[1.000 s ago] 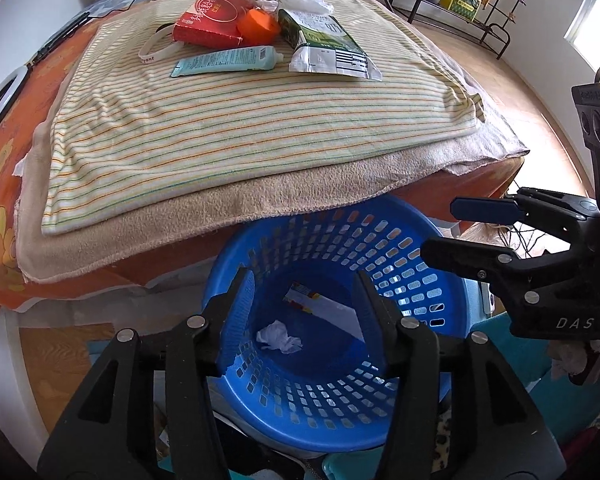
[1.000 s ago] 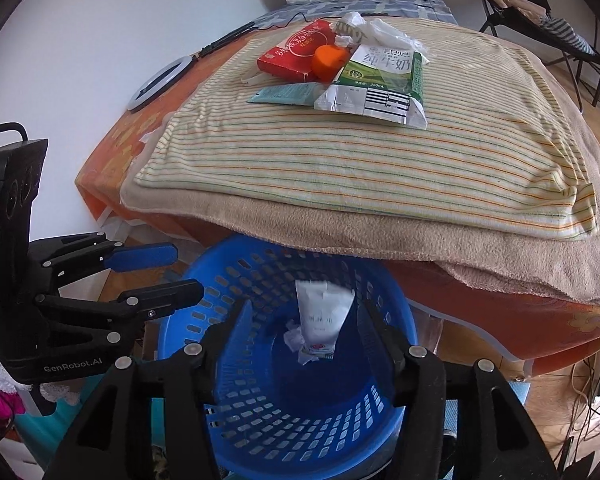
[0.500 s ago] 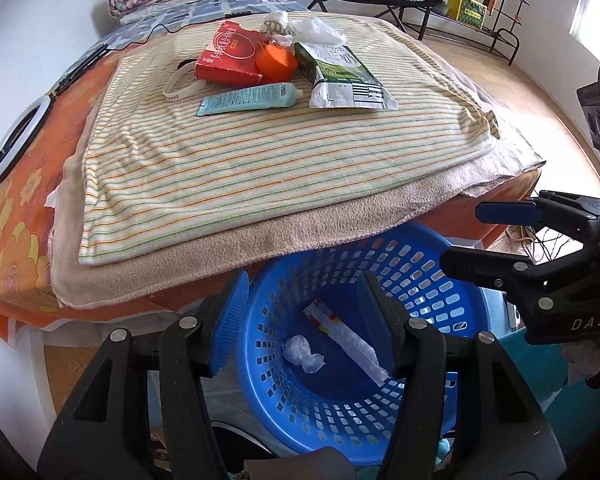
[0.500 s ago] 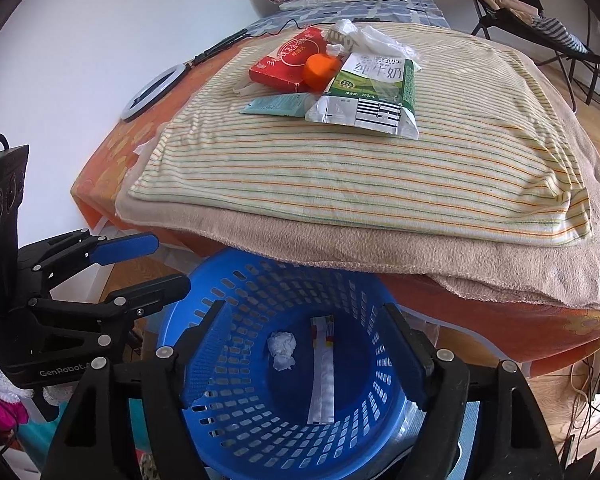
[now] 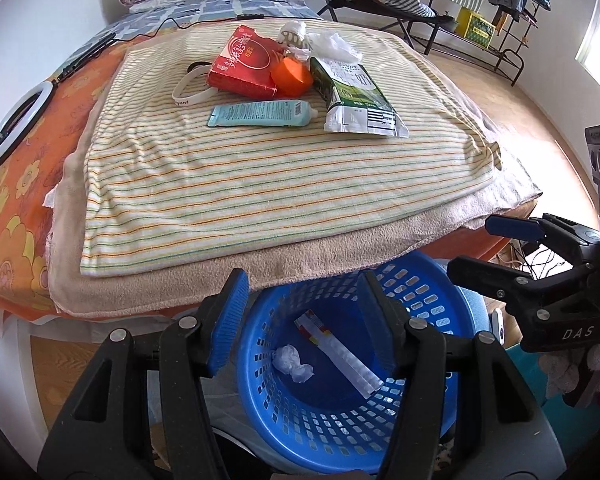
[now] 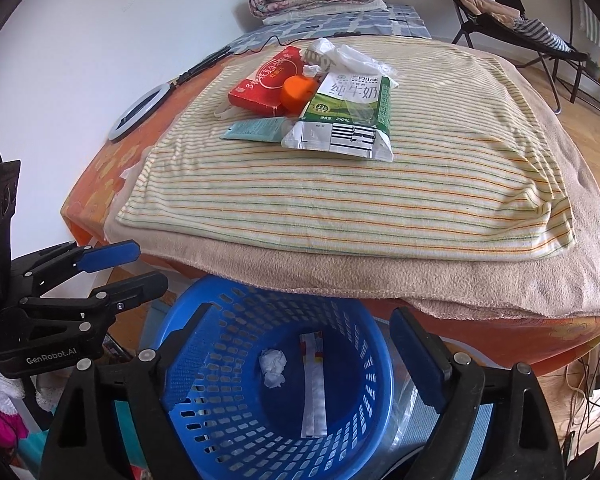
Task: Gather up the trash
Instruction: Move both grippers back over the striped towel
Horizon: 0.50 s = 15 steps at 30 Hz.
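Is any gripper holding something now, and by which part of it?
Nothing is held. The left gripper and right gripper are both open above the blue basket.

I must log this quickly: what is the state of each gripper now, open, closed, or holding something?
Left gripper: open, holding nothing, above the blue basket.
Right gripper: open, empty; its jaws have just been opening.

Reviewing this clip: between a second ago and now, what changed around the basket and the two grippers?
The right gripper let go of the long white wrapper; its jaws have just been opening and stand wide, empty. The wrapper now lies in the blue plastic basket beside the crumpled white tissue. The left gripper has also opened a little, nothing between its fingers. The trash pile on the striped blanket is unchanged.
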Tool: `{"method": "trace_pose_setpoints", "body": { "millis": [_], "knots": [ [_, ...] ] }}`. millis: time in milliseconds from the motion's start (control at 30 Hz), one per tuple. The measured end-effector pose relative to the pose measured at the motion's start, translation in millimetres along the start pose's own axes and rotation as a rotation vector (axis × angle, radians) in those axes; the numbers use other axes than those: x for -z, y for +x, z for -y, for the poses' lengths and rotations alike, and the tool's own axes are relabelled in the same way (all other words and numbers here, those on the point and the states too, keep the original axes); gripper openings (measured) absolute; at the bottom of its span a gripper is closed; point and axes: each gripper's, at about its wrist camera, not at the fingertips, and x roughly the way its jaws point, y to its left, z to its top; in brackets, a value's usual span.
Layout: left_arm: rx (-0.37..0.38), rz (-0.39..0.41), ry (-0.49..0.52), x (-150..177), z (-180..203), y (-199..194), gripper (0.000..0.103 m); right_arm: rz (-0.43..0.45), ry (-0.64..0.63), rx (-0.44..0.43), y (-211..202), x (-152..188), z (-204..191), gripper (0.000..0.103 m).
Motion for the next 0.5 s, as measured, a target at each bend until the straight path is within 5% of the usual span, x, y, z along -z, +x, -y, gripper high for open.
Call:
{"method": "trace_pose_setpoints", "body": {
  "millis": [133,500],
  "knots": [
    [0.000,0.013,-0.016,-8,-5,-2,0.068,0.009,0.005,0.017,1,-4,1,0.094],
    [-0.006,0.045,-0.086,-48,-29,-3,0.068,0.062,0.048,0.028,-1,-33,10,0.094]
  ]
}}
